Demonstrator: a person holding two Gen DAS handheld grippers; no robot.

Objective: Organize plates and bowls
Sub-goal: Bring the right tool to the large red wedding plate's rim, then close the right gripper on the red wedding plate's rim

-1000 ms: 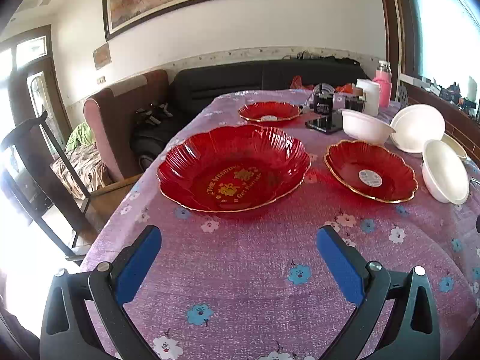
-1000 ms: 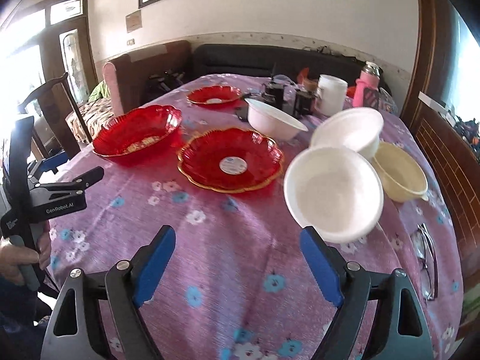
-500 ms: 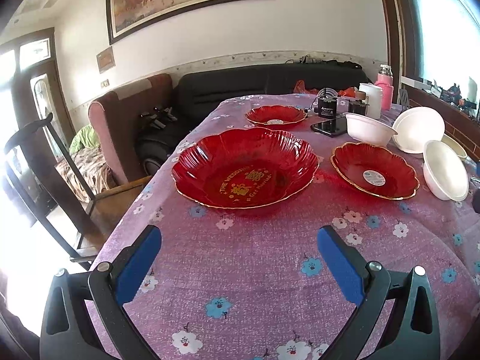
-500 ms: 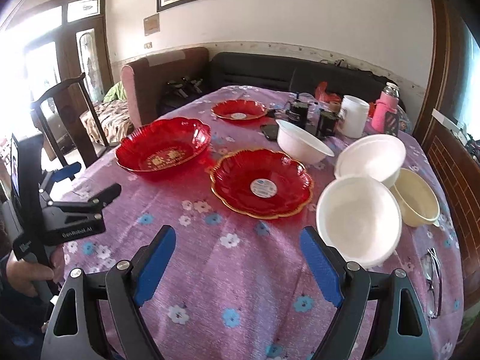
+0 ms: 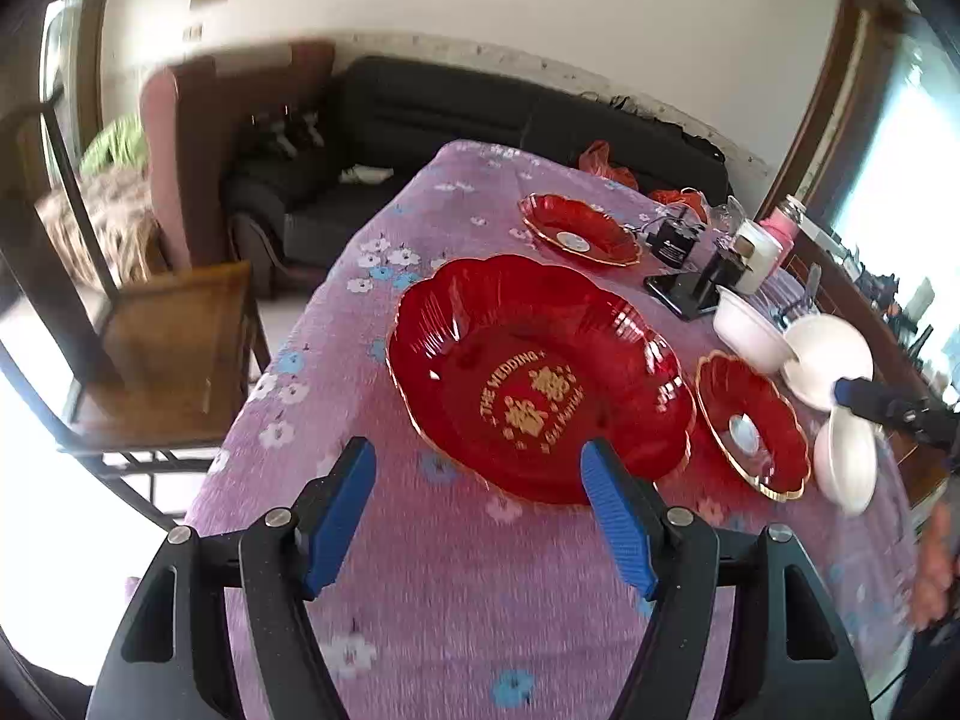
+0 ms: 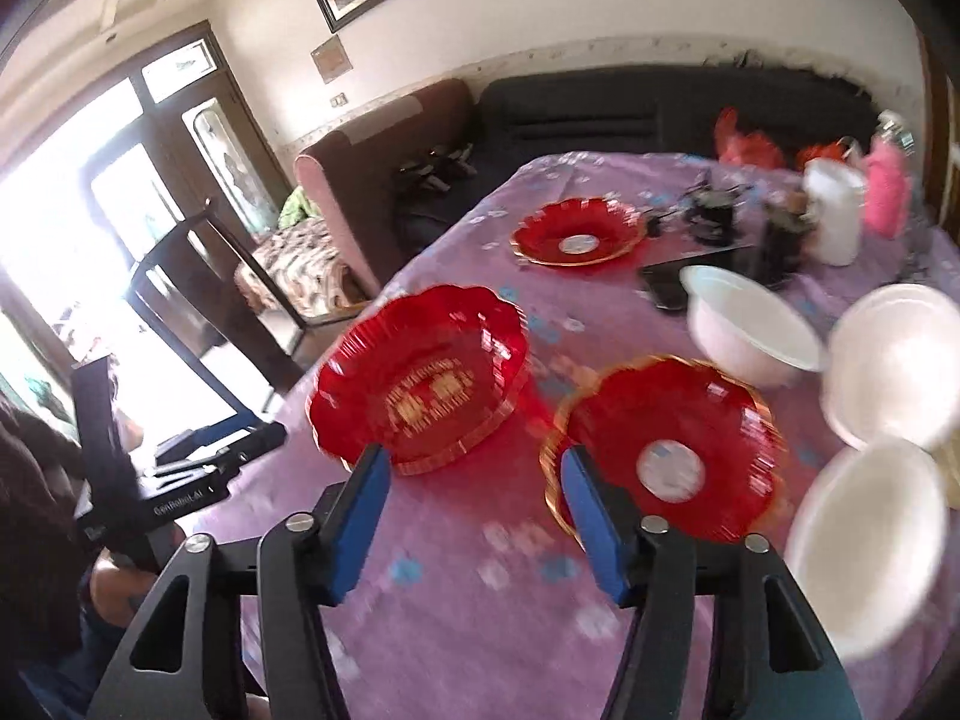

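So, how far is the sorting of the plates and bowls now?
Nothing looks done yet. The big red scalloped dish and the two smaller gold-rimmed red plates lie apart on the purple flowered tablecloth, and the white bowls are unstacked. In hand: nothing; the left claw and right claw are closing on air. All stacking remains.

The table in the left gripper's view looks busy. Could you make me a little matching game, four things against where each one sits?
Things:
1. big red dish with gold lettering
2. small red plate
3. pink bottle
4. wooden chair

Places:
A. far end of the table, beside a black device
B. off the table, on the left
C. just ahead of the gripper
D. far right, beside a white cup

Pairs: 1-C, 2-A, 3-D, 4-B
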